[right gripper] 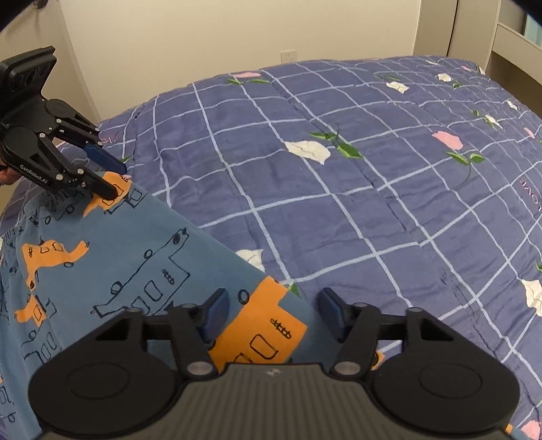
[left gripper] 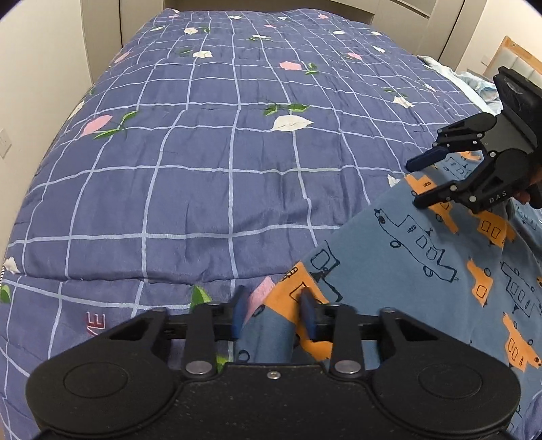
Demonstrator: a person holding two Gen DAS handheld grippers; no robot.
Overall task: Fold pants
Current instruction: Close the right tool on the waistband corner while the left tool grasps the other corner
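Blue pants (left gripper: 416, 257) printed with orange and outlined trucks lie on the bed at the right of the left wrist view and the lower left of the right wrist view (right gripper: 111, 257). My left gripper (left gripper: 274, 309) is partly closed on a bunched corner of the pants; it shows in the right wrist view (right gripper: 115, 177) at the pants' far corner. My right gripper (right gripper: 274, 313) is open, jaws wide on either side of the pants' near corner; in the left wrist view (left gripper: 415, 181) it hovers over the pants' upper edge.
A purple quilt (left gripper: 210, 169) with a white grid and pink and white flowers covers the bed. Cream walls and wardrobe doors (left gripper: 101, 20) stand behind. A wall socket (right gripper: 288, 55) sits beyond the bed. Bunched light bedding (left gripper: 474, 81) lies at the far right.
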